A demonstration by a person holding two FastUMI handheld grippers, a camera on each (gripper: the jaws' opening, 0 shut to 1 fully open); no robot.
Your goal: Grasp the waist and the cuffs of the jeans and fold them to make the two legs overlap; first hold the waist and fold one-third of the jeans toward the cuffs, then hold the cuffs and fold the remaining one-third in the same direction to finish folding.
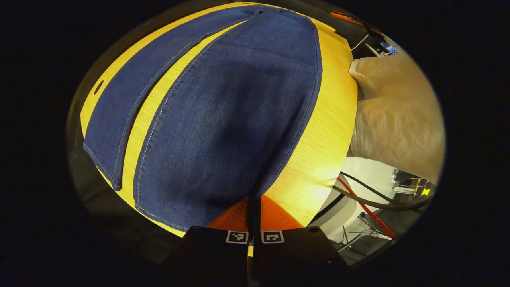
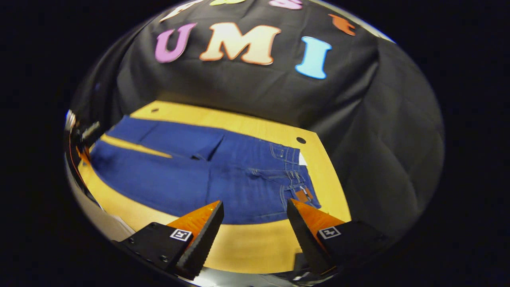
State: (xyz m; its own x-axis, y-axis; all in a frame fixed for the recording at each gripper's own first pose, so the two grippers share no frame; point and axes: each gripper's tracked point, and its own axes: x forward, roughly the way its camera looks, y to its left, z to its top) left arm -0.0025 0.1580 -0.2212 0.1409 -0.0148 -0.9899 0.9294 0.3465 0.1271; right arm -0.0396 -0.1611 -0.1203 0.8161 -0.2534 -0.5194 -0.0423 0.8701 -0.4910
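Left gripper view, left gripper (image 1: pixel 254 211) pinched on jeans (image 1: pixel 223 119) cuff at table (image 1: pixel 318 159) edge, right gripper (image 2: pixel 255 223) spread (above waist edge).

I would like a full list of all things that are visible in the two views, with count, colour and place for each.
jeans: one pair, blue, spread flat on the table, legs apart, waist toward the right hand-held gripper's side.
table: one, yellow wood, under the jeans, a small dark hole near its far corner.
booth wall: one, black cloth, behind the table.
cables: several, black and red, on the floor beside the table.
beige cloth: one, at the table's edge, in the left gripper view; I cannot tell what it is.
left hand-held gripper: one, shut at the hem of the nearer jeans leg; a grip on the fabric cannot be confirmed.
right hand-held gripper: one, open above the table's near edge, short of the waist.
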